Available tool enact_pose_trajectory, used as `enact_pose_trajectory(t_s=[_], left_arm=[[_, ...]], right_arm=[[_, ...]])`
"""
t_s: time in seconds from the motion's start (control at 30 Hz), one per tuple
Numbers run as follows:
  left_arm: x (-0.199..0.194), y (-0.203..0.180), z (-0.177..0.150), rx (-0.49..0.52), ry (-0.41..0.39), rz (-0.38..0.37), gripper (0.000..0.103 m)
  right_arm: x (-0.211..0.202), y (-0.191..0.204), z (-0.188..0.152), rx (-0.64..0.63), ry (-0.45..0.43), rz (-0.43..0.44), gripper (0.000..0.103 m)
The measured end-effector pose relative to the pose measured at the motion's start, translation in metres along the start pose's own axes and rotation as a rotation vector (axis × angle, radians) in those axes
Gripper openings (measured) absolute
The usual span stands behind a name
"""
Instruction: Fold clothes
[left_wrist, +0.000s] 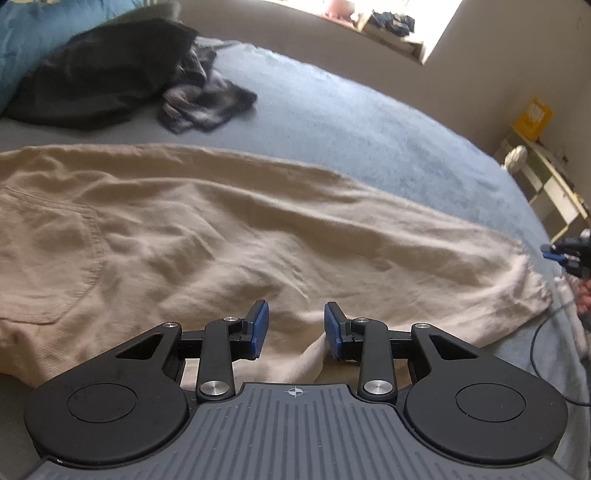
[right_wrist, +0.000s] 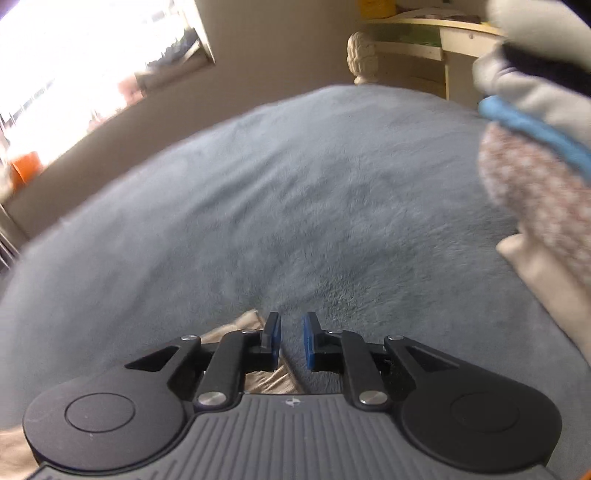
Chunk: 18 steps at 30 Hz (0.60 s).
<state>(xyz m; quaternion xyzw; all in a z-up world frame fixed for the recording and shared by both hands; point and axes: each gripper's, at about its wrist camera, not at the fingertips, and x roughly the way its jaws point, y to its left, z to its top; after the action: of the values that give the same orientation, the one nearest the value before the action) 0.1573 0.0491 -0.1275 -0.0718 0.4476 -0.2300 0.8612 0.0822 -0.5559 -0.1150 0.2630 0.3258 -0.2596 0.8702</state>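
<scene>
- Trousers (left_wrist: 207, 236), tan, lie spread flat across the grey bed (left_wrist: 369, 122); a careless pull could drag them into wrinkles.
- Left gripper (left_wrist: 295, 328): jaws apart, a fabric ridge between them unpinched, so it may slip free.
- Right gripper (right_wrist: 291, 341): jaws narrowly apart, empty beside the trouser hem; closing here likely misses it.
</scene>
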Motion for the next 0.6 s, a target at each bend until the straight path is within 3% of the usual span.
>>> enact_pose_trajectory(t_s=[0.03,0.17,0.23,0.33,0.4,0.47,0.6], left_arm=[[-0.005,0.003,-0.001,-0.017,-0.004,-0.005,0.032],[-0.017,0.01,-0.006,-0.077,0.016,-0.022,0.032],[-0.021,0.012,-0.009,-0.085,0.031,-0.016,0.032],[-0.033,0.015,-0.012,-0.093,0.021,-0.003,0.032],[-0.042,0.021,-0.015,-0.123,0.015,-0.001,0.032],[-0.047,0.027,-0.02,-0.156,0.025,0.007,0.033],[-0.055,0.035,-0.032,-0.212,0.042,0.026,0.033]], right_arm=[[-0.01,0.005,-0.002,-0.048,0.02,0.044,0.014],[-0.03,0.051,-0.04,-0.442,0.195,0.175,0.014],[-0.023,0.053,-0.059,-0.551,0.239,0.114,0.014],[-0.008,0.03,-0.071,-0.574,0.272,-0.052,0.013],[-0.019,0.006,-0.059,-0.439,0.251,-0.069,0.009],[-0.028,0.007,-0.056,-0.444,0.23,-0.133,0.011],[-0.043,0.068,-0.066,-0.605,0.204,-0.017,0.011]])
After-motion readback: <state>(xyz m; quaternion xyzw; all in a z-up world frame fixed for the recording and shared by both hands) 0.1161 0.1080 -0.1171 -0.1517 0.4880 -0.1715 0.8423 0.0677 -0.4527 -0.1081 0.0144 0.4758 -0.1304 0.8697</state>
